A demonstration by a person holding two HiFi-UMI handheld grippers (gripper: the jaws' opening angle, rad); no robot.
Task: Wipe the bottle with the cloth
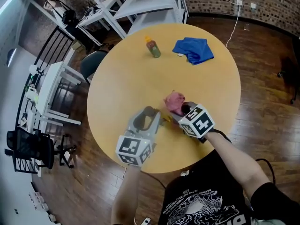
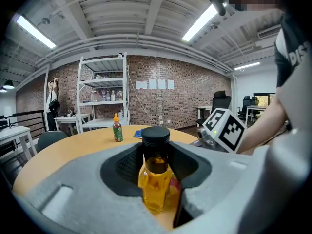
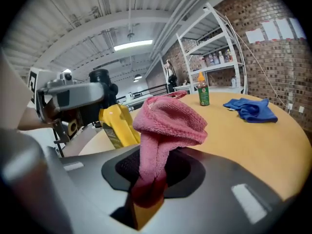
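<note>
Bottle (image 2: 155, 182) between left tongs (image 2: 157, 162), cloth (image 3: 168, 126) alongside

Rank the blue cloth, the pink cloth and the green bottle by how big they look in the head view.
1. Blue cloth.
2. Pink cloth, bunched and partly hidden by the right gripper, so only roughly placed.
3. Green bottle, slimmest.

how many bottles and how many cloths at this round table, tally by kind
bottles: 2 (clear bottle of yellow liquid with a black cap, small green bottle with an orange cap)
cloths: 2 (pink terry cloth, crumpled blue cloth)
total: 4
</note>
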